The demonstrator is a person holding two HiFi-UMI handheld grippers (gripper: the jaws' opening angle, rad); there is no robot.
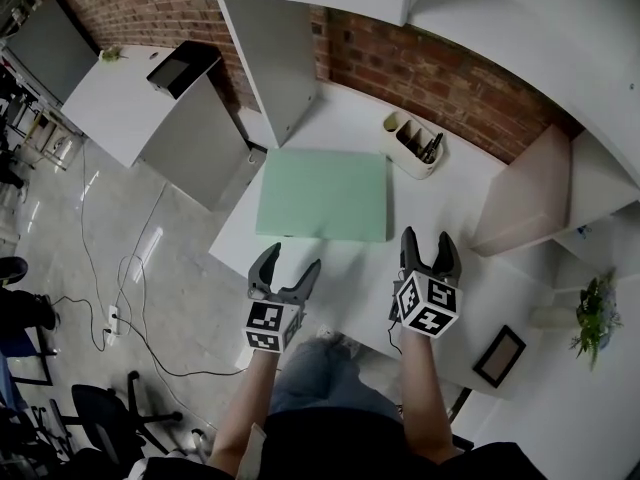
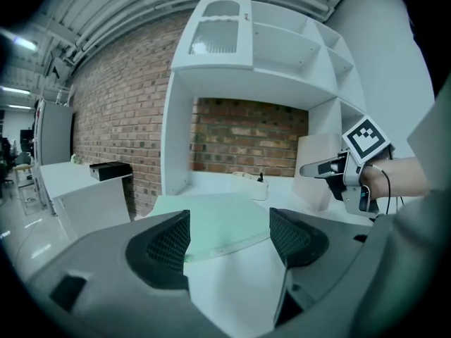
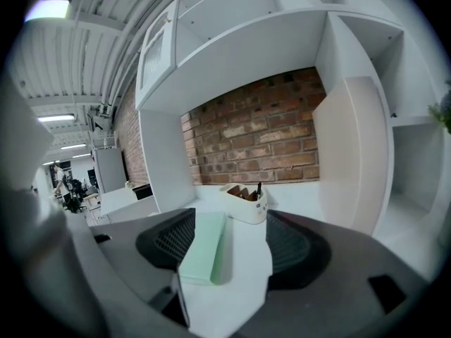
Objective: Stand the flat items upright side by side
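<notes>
A pale green flat item [image 1: 325, 195] lies flat on the white desk [image 1: 350, 278], just ahead of both grippers. It shows again as the green item [image 2: 218, 220] in the left gripper view and the green item [image 3: 204, 252] in the right gripper view. A beige board [image 1: 525, 193] stands upright against the shelf side at the right. My left gripper [image 1: 290, 271] hovers near the item's front left corner, its jaws open and empty. My right gripper [image 1: 430, 253] sits off the front right corner, also open and empty.
A white pen holder [image 1: 415, 145] with dark pens stands behind the green item by the brick wall. A dark-framed picture [image 1: 499, 355] lies at the desk's front right, with a small plant [image 1: 595, 313] beyond it. White shelf uprights [image 1: 275, 63] flank the desk.
</notes>
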